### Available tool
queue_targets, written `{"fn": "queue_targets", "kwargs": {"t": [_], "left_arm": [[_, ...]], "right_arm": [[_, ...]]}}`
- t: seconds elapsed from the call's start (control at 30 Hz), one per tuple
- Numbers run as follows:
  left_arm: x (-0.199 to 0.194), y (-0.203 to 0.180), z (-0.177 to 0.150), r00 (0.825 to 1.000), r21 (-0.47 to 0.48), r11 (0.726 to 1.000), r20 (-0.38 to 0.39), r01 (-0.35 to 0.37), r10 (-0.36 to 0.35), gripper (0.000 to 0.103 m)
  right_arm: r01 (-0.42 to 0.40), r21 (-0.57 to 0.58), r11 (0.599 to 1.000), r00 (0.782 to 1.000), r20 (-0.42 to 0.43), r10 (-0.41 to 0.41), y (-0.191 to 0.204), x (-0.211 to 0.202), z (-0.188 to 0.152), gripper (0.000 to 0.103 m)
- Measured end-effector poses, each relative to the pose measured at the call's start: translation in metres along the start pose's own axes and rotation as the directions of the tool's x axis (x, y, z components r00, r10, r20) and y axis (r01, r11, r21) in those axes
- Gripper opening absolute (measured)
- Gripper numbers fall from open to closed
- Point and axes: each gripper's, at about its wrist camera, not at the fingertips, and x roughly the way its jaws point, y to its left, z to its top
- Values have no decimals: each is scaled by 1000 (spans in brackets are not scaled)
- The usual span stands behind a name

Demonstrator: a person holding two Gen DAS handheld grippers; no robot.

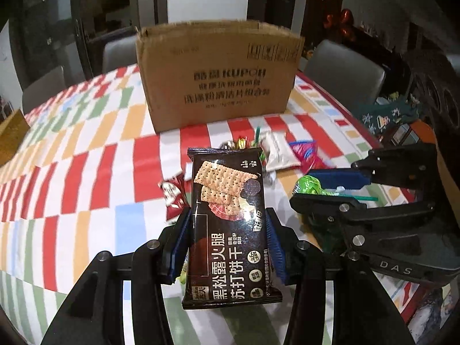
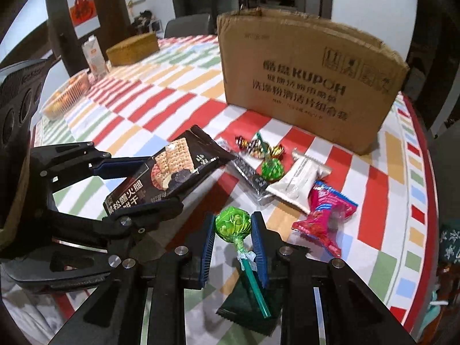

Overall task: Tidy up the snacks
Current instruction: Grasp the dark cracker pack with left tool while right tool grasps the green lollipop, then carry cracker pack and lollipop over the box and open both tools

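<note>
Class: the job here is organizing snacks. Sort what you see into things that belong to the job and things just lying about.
Belongs to the job:
- black cracker packet, held
- green-wrapped lollipop, held
- brown cardboard box
- white pouch
- pink wrapper

Just lying about:
- woven yellow box
- white carton

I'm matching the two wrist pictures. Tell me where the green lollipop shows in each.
Left wrist: green lollipop at right of centre, held in the right gripper.
Right wrist: green lollipop at lower centre, between that gripper's blue pads.
Shared landmark: the cardboard box on the checked tablecloth.
</note>
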Motion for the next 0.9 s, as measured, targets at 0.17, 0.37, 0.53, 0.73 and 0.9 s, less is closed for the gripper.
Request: {"fn": "queue_targets", "kwargs": {"t": [0.17, 0.37, 0.53, 0.73, 0.9], "left_arm": [[-25, -2, 14, 997, 2, 1000, 70, -21, 20, 48], [-48, -1, 34, 989, -2, 1000, 147, -28, 28, 48], [-61, 2, 53, 979, -10, 999, 201, -39, 40, 48], [-69, 10, 82, 964, -28, 998, 259, -55, 60, 48], [-72, 18, 108, 954, -26, 998, 291, -61, 66, 48]], "right_arm": [[32, 22, 999, 997, 72, -34, 1, -23, 3, 27], [69, 65, 996, 984, 162, -79, -2, -52, 15, 27], [93, 89, 992, 967, 231, -112, -5, -70, 30, 27], [120, 114, 986, 944, 293, -148, -12, -86, 53, 27], [135, 129, 982, 924, 342, -172, -20, -97, 76, 27]]}}
